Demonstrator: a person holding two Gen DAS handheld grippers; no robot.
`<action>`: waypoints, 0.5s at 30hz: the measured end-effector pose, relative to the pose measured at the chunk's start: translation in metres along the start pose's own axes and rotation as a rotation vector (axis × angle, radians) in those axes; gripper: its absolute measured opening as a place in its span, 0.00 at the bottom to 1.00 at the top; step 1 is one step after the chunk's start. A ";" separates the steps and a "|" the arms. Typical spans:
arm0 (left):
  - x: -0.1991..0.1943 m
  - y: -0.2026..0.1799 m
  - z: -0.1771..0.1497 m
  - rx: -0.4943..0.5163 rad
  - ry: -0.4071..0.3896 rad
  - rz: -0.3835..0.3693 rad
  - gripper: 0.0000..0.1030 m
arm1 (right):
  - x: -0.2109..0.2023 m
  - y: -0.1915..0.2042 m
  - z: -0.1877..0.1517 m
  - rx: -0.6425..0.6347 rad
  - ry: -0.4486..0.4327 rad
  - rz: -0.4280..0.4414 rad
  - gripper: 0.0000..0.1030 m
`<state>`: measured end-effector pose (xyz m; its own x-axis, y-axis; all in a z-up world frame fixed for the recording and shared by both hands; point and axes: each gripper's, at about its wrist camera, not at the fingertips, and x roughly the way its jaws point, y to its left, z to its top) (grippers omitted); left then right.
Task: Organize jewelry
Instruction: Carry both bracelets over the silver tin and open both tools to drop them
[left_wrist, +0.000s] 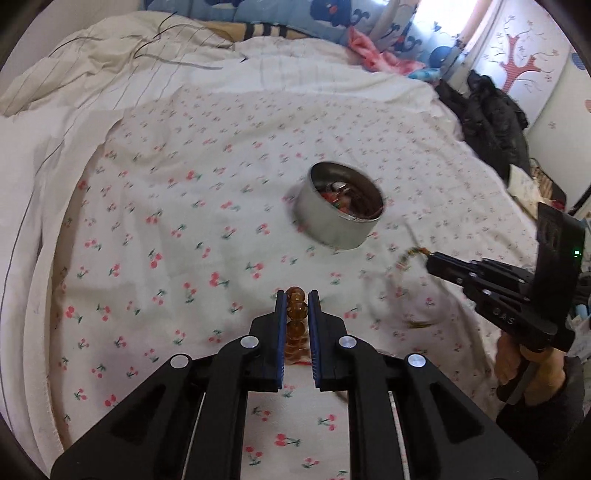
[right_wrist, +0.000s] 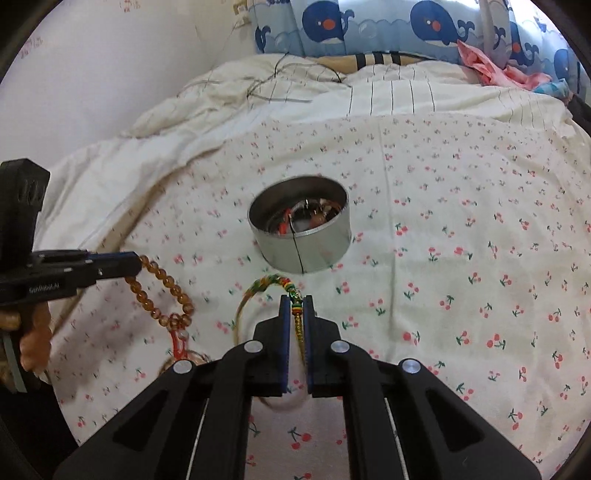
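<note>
the left hand-held gripper pinches the amber bead bracelet; the right hand-held gripper pinches a braided cord bracelet near the tin on the bed.

Right tool grips a braided cord near the tin.

Left gripper closed on amber bead bracelet, held low, reaching in from left. Right gripper clamped on braided cord bracelet, extended from right. Right hand wrapped round grip handle.
</note>
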<state>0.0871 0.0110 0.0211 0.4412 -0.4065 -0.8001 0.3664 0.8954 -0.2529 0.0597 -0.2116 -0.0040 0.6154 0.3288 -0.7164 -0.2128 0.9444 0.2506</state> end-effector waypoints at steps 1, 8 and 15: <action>-0.003 -0.005 0.002 0.006 -0.011 -0.008 0.10 | -0.003 0.000 0.002 0.008 -0.016 0.014 0.07; -0.012 -0.030 0.018 0.042 -0.071 -0.058 0.10 | -0.014 0.007 0.008 -0.022 -0.090 -0.010 0.07; 0.003 -0.046 0.030 0.050 -0.073 -0.104 0.10 | -0.018 0.000 0.011 -0.011 -0.110 -0.015 0.07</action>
<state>0.0958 -0.0369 0.0468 0.4567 -0.5102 -0.7288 0.4528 0.8385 -0.3033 0.0564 -0.2176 0.0161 0.6980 0.3133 -0.6439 -0.2109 0.9493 0.2332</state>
